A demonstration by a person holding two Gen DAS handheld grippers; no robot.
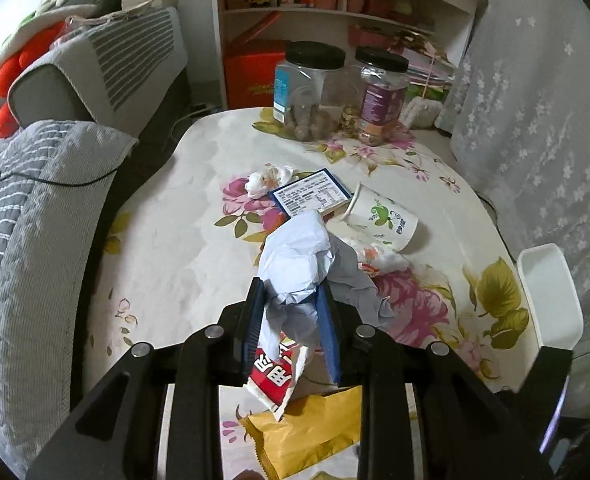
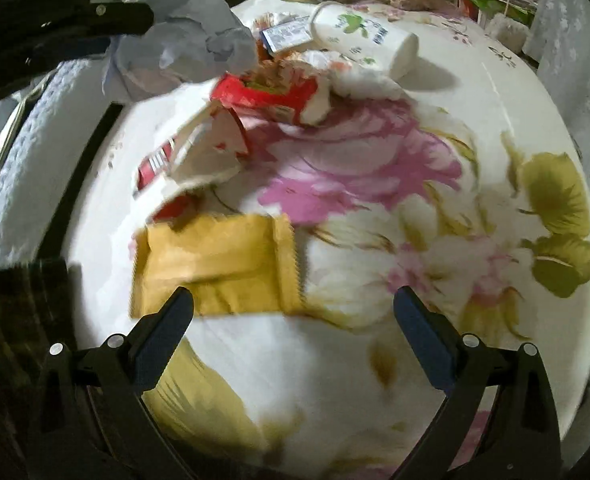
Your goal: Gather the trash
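On the flowered table [image 1: 167, 240], between my left gripper's [image 1: 291, 300] jaws, I have a crumpled wad of pale paper [image 1: 295, 264] pinched tight; it bulges out above the pads and looks clear of the tabletop. My right gripper [image 2: 293, 308] hangs over the near part of the table with its jaws spread wide and nothing between them, though that view is smeared and I cannot read fine detail there.

I judge the step in hand to be carrying off one piece while lining up the next. More litter lies on the table: a yellow packet [image 2: 215, 268] just ahead of the right jaws, a red wrapper [image 2: 191, 152] beyond it, a tipped paper cup [image 1: 379, 220], a small blue box [image 1: 311, 196] and some white tissue [image 1: 269, 178]. A white bin [image 1: 551, 296] stands at the table's right edge, which I take to be where this goes.

Next I would swing the wad over that bin and let go only once above its mouth. The packet lies flat, so the right jaws must come down steeply to catch an edge.
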